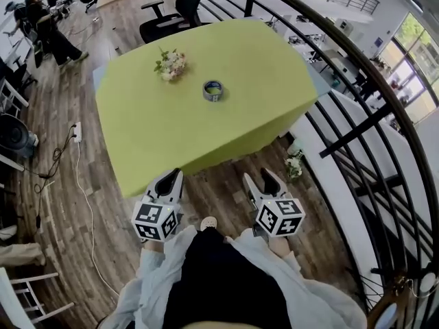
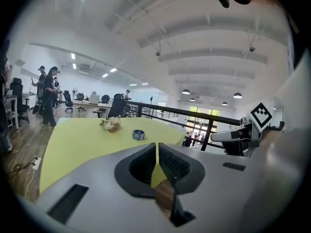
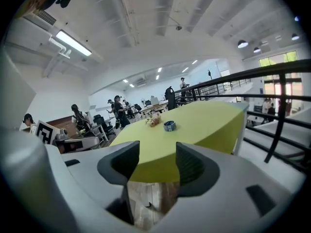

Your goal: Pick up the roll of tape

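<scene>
Grey left gripper (image 1: pixel 173 175): closed, empty | right gripper (image 1: pixel 263 177): apart, empty

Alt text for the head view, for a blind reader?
A grey roll of tape lies on a lime-green tablecloth beside a small white flower bunch. Short of it hover the left tongs, shut, and the right tongs, open and empty.
</scene>
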Motion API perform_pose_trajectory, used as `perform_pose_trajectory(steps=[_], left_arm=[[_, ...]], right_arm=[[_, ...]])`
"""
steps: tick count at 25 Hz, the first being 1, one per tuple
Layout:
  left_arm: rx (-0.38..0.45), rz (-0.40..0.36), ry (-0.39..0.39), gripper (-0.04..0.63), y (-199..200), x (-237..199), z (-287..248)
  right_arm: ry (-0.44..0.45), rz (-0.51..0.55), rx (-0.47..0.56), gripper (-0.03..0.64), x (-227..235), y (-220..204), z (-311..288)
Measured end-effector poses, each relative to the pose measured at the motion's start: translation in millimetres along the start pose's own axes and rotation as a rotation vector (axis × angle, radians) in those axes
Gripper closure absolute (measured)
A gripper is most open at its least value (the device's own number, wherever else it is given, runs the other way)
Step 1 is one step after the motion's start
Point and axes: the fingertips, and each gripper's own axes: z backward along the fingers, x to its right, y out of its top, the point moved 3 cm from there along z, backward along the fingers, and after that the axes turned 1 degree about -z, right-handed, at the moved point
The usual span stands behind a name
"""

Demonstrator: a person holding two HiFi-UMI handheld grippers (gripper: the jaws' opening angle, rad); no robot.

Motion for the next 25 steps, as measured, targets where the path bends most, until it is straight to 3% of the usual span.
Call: perform_pose_trajectory(steps=[9,17,25], left_arm=[[-0.030,0.002,-0.035,0.565,-2.4,-27.3,-25.7],[-0.078,0.023,-0.048,0.565,-13.5,-31.7,-33.4],[-0.074,0.044,-0.037,0.565,-13.8,-39.3,-44.2]], right_arm=[[-0.032,-0.065,0.007,0.299,7.6,-3.4,-25.6],[-0.025,-0.119,-0.017,0.298,11.1,-13.4,-26.4],[-0.007,-0.091,-0.021,0.320,13.6,-1.6,-50.3]])
